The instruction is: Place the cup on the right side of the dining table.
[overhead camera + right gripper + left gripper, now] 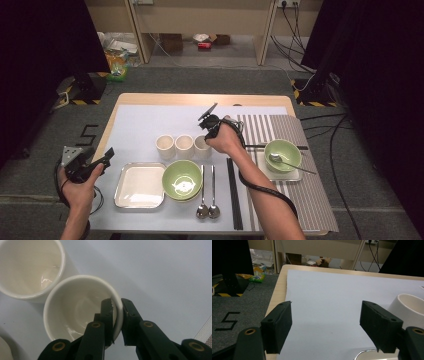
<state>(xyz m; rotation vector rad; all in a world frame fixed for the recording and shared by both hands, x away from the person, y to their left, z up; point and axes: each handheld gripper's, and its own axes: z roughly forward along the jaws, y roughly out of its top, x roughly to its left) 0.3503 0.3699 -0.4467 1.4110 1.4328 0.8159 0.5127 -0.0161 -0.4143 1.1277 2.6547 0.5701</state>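
Right gripper (pixel 117 306) pinches the rim of the rightmost cup (pixel 75 307) in the row of three – one jaw inside, one outside; left gripper (pixel 325 326) hangs open, well apart at the table's left edge

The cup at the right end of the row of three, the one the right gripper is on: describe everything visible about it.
The cup is a small cream-white one without a handle, glossy like glazed ceramic, with a rounded rim. It stands upright and empty on the pale mat, close against the middle cup of the row. The right gripper grips its wall: one of the fingers is inside, the other outside, pinching the rim on the side away from the middle cup.
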